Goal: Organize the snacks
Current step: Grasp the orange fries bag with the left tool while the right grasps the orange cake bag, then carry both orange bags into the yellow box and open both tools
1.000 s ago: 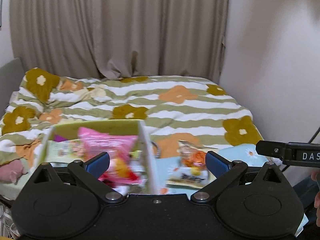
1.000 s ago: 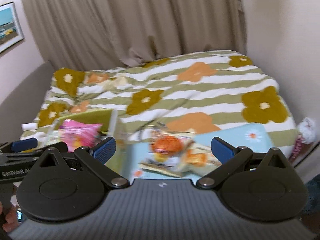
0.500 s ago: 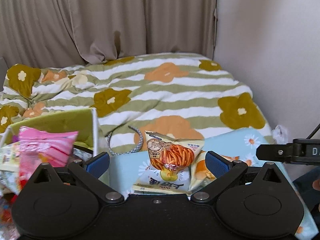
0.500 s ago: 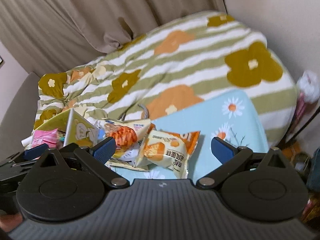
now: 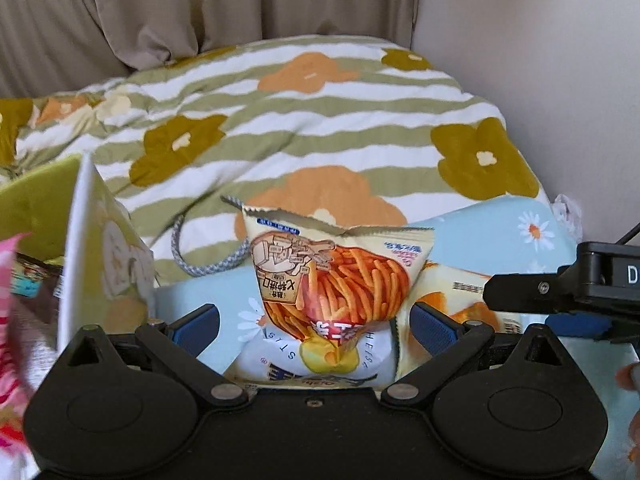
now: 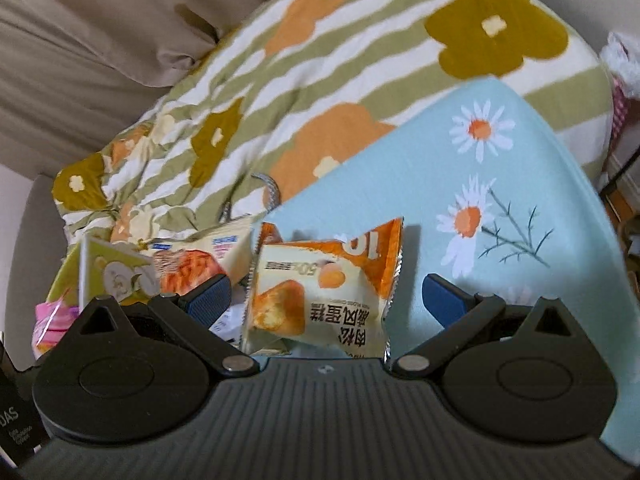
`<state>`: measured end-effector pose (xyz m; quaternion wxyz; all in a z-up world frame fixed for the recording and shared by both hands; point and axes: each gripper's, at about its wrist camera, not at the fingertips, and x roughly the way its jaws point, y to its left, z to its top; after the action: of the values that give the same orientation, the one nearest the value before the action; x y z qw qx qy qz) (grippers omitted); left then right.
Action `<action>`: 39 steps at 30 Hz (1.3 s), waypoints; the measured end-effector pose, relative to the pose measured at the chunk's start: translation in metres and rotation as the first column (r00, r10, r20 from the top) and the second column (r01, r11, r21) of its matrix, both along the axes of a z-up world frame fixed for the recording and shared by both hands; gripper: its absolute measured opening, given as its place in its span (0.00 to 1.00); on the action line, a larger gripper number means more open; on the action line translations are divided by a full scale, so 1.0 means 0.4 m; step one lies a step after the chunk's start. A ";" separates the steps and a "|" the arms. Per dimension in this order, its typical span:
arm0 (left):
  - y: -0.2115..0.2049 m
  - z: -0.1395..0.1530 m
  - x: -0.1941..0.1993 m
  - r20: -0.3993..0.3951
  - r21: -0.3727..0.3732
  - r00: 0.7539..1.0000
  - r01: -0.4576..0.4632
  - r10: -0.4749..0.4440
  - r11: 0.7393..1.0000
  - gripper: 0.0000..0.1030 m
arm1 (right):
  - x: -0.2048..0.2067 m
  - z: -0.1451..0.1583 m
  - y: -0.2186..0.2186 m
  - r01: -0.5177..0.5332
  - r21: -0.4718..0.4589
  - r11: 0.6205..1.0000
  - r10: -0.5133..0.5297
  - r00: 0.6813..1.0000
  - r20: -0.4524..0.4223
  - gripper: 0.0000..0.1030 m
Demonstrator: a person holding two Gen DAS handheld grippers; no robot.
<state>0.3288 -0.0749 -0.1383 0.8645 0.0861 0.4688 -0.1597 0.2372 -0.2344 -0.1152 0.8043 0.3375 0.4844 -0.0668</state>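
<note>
Your left gripper (image 5: 314,326), fingers spread wide and empty, frames a glossy, crinkled orange chip-stick packet (image 5: 332,280). Your right gripper (image 6: 326,300), equally wide and empty, frames a cream-orange cake packet (image 6: 320,292). Both lie on the daisy-print blue cloth (image 6: 472,184); beyond, a striped floral quilt (image 5: 320,120).

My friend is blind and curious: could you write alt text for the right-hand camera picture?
An orange and cream cake packet lies on a pale blue daisy-print cloth, between the open blue fingertips of the right tool. To its left sit a chip bag and a green box, on a flowered striped quilt.
</note>
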 end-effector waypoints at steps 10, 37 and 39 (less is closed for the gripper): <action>0.027 -0.048 0.048 -0.092 -0.092 0.996 -0.024 0.016 0.995 0.61 | 0.027 -0.057 0.013 0.043 0.037 0.998 -0.040 0.997 -0.069 1.00; 0.065 -0.013 -0.040 -0.107 -0.041 0.977 -0.187 0.182 0.981 0.59 | 0.109 -0.079 0.120 -0.181 -0.170 0.969 0.164 0.980 -0.109 1.00; 0.065 -0.010 -0.047 -0.103 -0.047 0.976 -0.198 0.192 0.979 0.59 | 0.105 -0.076 0.120 -0.204 -0.163 0.965 0.190 0.977 -0.097 1.00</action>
<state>0.3100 -0.0487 -0.1424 0.8539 0.0071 0.5123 -0.0914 0.2792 -0.1864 -0.1456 0.8129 0.2143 0.5399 -0.0417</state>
